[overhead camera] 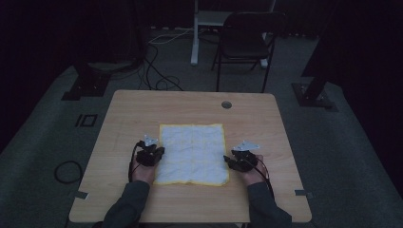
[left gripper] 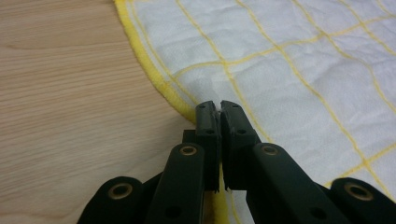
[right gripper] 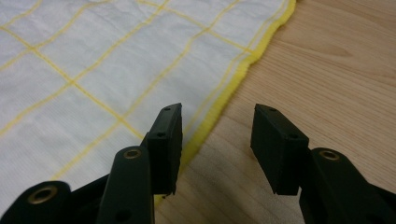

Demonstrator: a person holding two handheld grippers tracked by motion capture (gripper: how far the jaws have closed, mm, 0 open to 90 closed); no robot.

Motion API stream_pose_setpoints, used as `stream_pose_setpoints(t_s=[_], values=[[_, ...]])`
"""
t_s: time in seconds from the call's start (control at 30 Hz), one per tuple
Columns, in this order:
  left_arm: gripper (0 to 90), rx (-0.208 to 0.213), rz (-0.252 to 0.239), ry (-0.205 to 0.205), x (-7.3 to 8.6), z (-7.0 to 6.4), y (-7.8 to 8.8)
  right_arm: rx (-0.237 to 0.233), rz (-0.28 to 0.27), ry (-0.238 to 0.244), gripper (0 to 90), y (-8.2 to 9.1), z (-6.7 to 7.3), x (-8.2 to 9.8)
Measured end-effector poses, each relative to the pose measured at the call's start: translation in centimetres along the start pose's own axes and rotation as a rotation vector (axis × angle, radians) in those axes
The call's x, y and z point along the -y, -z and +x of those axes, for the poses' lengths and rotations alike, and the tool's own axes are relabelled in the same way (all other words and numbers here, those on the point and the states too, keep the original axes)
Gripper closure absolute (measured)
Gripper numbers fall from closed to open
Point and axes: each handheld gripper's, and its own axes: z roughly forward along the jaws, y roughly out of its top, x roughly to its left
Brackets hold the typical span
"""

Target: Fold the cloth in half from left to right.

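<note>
Left gripper (left gripper: 219,109) is pinching the cloth (overhead camera: 192,152) hem; right gripper (right gripper: 217,135) is hanging spread astride the opposite hem, needing a matching bite before lifting evenly off the counter (overhead camera: 142,109).

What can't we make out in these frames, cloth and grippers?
- Left gripper, left gripper view: jaws shut at the cloth hem; how much fabric is pinched sits hidden between the pads.
- Right gripper, right gripper view: jaws open astride the hem; whether the tips touch the table can't be told.
- High view: dim; the cloth's yellow grid and both jaw gaps are too small.
</note>
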Motion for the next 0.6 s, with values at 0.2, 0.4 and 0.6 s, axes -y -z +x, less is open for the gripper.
stream_pose_setpoints(t_s=[0.2, 0.4, 0.6], values=[[87.8, 0.006, -0.008, 0.028, -0.2, 0.6, 0.3, 0.001, 0.001, 0.001, 53.5, 0.0, 0.0, 0.0], [87.9, 0.037, -0.041, 0.036, -0.7, 0.5, 1.0, 0.000, 0.001, 0.003, 53.5, 0.0, 0.0, 0.0], [87.9, 0.081, -0.069, 0.037, -1.3, -0.2, 1.5, -0.001, 0.002, 0.002, 53.5, -0.1, 0.1, 0.0]])
